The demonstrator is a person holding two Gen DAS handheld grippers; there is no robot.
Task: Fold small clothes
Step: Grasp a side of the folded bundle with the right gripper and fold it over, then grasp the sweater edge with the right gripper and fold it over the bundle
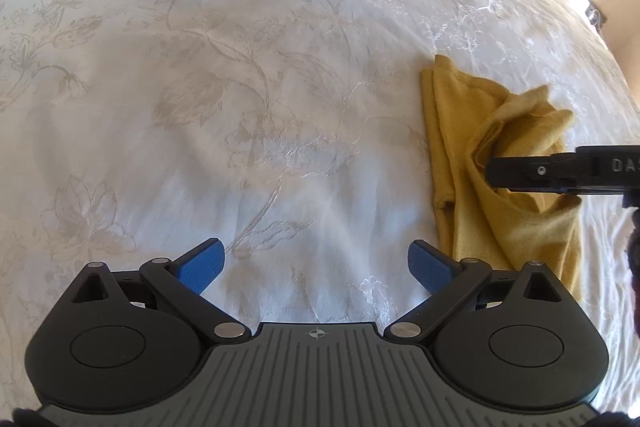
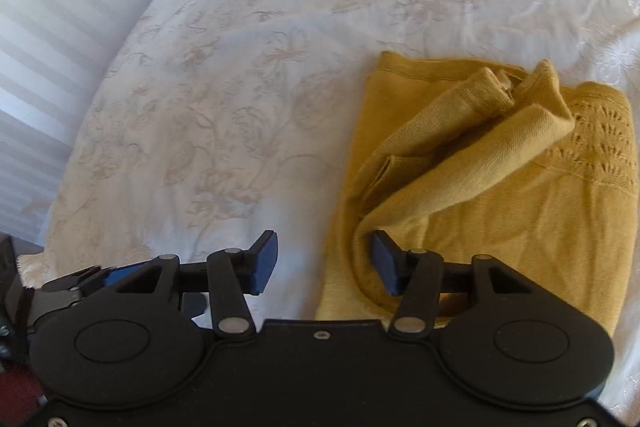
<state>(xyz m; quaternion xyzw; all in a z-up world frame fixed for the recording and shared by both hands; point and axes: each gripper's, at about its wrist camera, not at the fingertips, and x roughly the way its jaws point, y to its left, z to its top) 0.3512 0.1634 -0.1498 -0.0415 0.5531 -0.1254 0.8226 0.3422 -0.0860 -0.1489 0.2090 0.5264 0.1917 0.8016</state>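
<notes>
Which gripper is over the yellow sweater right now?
The right gripper: its right finger sits over the sweater. The left gripper hangs open over bare bedspread.

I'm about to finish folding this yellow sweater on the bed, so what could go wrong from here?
1. The sleeves lie loosely bunched on the sweater; another fold may trap that lump.
2. Both tongs are open, and the right tongs straddle the sweater's edge, so closing may also pinch the bedspread.
3. The left tongs are close beside; the two could collide.
</notes>
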